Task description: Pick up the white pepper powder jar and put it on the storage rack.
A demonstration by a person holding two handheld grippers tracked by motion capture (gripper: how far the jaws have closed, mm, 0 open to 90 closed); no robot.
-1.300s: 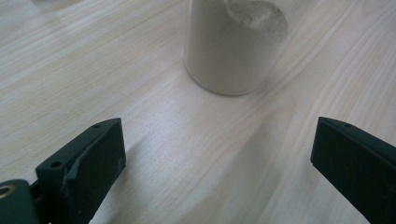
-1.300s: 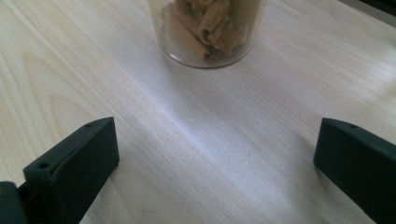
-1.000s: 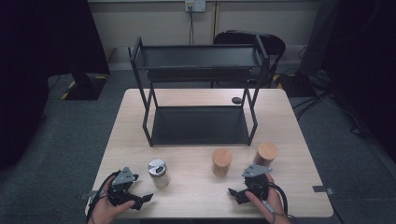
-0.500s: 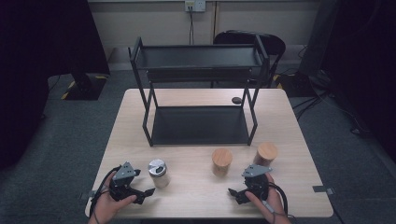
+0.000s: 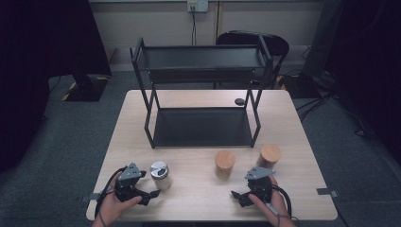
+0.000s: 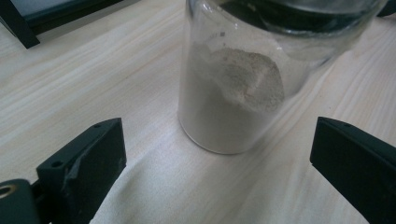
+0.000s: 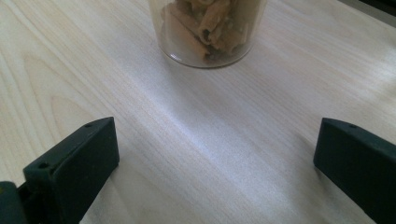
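I hold both hands low at the near edge of the worktop (image 5: pixel 198 99), forearms entering from below. My left hand-held gripper (image 5: pixel 152 194) rests with jaws spread wide apart; the glass jar of pale powder (image 6: pixel 233 93) stands upright just ahead of it, between the jaw lines but untouched. My right hand-held gripper (image 5: pixel 235 195) is likewise spread apart, the pasta jar (image 7: pixel 208 30) standing ahead, clear of it. Beyond both stands a black two-tier rack (image 5: pixel 201 61); the surrounding room is dark.
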